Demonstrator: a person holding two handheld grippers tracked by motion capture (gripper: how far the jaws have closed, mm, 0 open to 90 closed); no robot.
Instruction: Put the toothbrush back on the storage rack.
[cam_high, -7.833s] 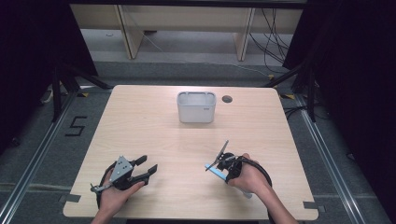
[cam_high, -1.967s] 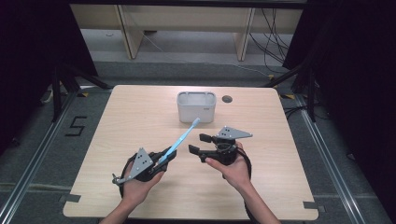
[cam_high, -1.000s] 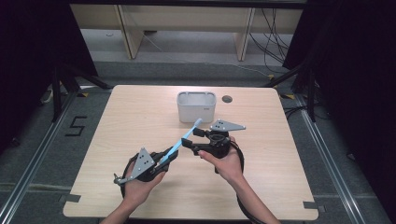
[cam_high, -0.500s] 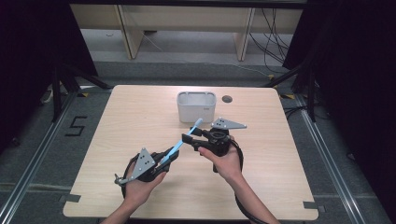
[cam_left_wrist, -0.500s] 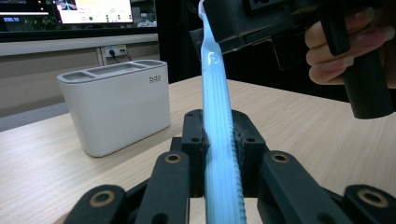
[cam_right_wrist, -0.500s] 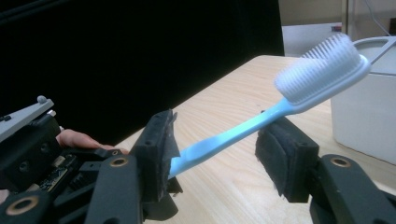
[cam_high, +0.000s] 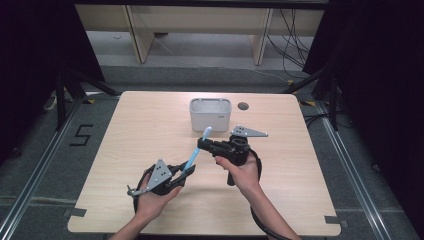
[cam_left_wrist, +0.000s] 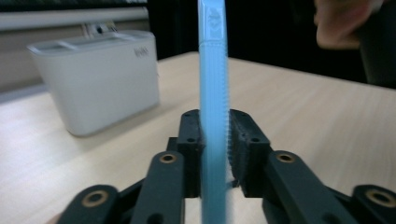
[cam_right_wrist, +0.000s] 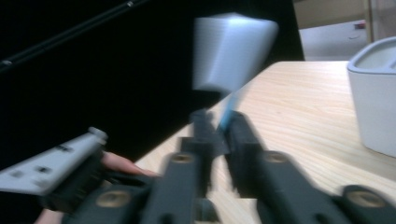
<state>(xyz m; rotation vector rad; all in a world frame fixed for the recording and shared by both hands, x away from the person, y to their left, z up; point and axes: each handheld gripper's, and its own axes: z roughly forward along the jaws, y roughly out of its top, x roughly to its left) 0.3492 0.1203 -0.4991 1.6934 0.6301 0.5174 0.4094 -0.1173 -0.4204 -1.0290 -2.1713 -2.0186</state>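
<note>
Pale wooden table (cam_high: 150, 130), bare but for a white bin (cam_high: 210, 114) near the far edge, with a small round hole (cam_high: 243, 106) in the tabletop just right of it. Grey floor around, a taped number on it to the left; wooden shelving and loose cables beyond the far edge; dark drapes on both sides.

Left gripper (cam_high: 184, 173) low over the near-left part of the table, pointing up and right. Jaws (cam_left_wrist: 215, 140) narrow, just been opening a little, blue toothbrush (cam_high: 196, 151) handle between them: left pad against the handle, thin gap at the right pad in the left gripper view. Handle ribbed, rising straight from the jaws.

Right gripper (cam_high: 202, 143) near mid-table, pointing left at the upper part of the toothbrush, below its white head (cam_high: 208, 131). Jaws just been closing, now clamped on the shaft; in the right gripper view, blurred, blue shaft (cam_right_wrist: 227, 112) pinched at the tips, pale head (cam_right_wrist: 231, 51) above.

Toothbrush slanting up from left gripper toward the bin, off the table, head just short of the bin's front wall.
</note>
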